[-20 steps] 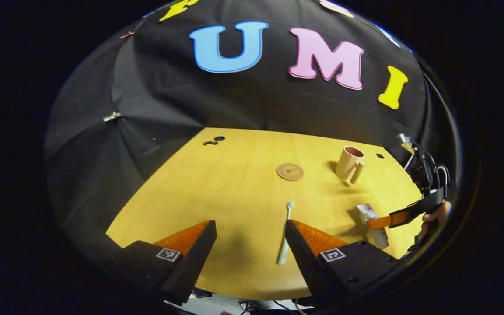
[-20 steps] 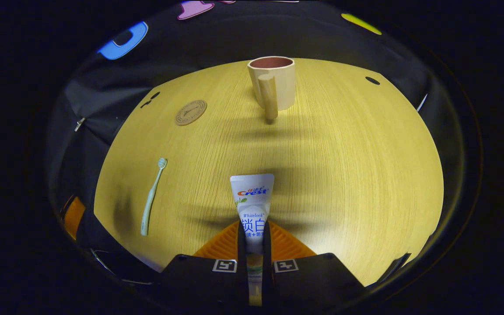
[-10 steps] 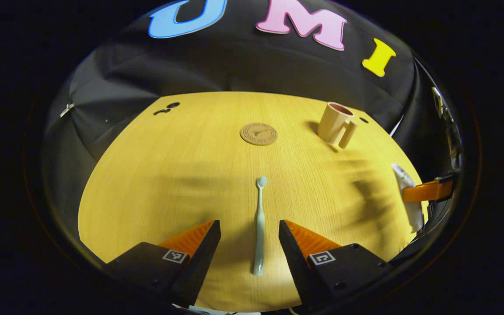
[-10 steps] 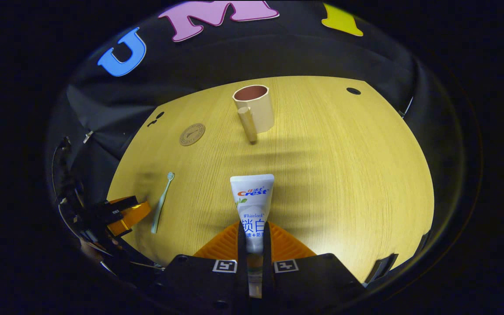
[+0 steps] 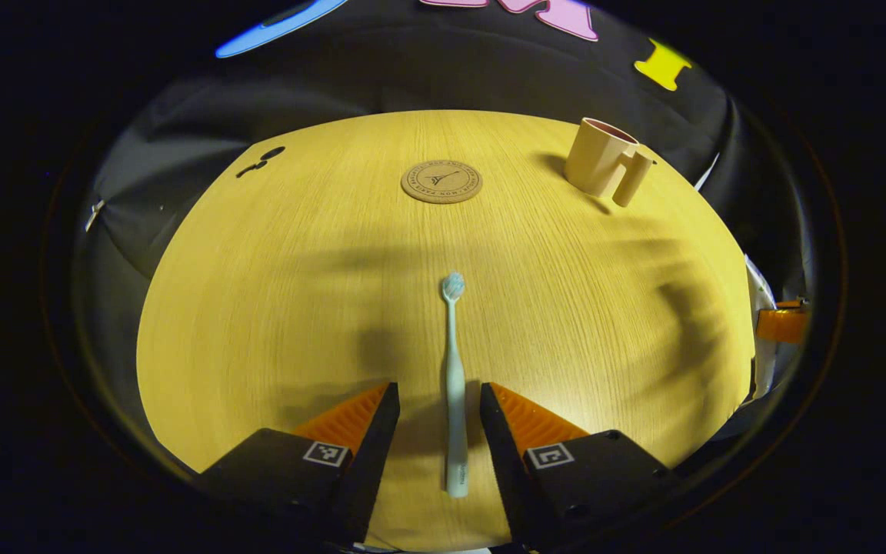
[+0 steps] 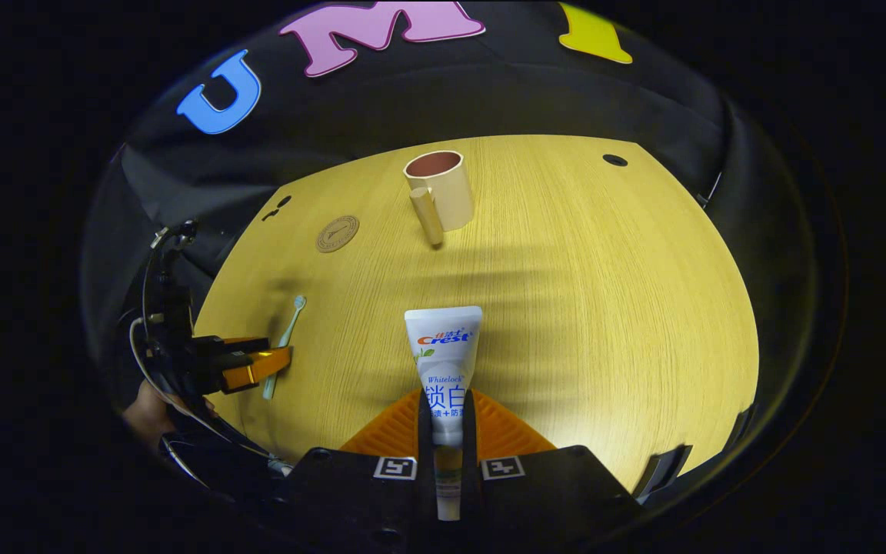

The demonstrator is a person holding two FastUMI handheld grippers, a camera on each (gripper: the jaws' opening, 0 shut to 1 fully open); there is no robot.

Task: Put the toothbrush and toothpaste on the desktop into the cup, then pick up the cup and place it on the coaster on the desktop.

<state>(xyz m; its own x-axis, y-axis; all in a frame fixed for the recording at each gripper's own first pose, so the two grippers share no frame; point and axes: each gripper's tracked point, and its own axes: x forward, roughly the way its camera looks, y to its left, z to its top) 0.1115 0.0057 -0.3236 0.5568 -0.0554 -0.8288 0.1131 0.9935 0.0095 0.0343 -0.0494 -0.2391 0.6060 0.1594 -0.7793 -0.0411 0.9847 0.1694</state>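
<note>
On the desktop (image 5: pixel 274 292), the coaster (image 5: pixel 441 181) lies left of the cup (image 5: pixel 601 158), beyond the toothbrush (image 5: pixel 454 377).

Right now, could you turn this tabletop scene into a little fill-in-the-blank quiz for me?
1. The right gripper is shut on the white ____ tube.
2. The pale green toothbrush lies between the open ____ gripper's fingers.
3. The beige handled cup is ____ inside.
4. The round brown cork coaster carries ____.

Answers: toothpaste; left; empty; nothing
</note>
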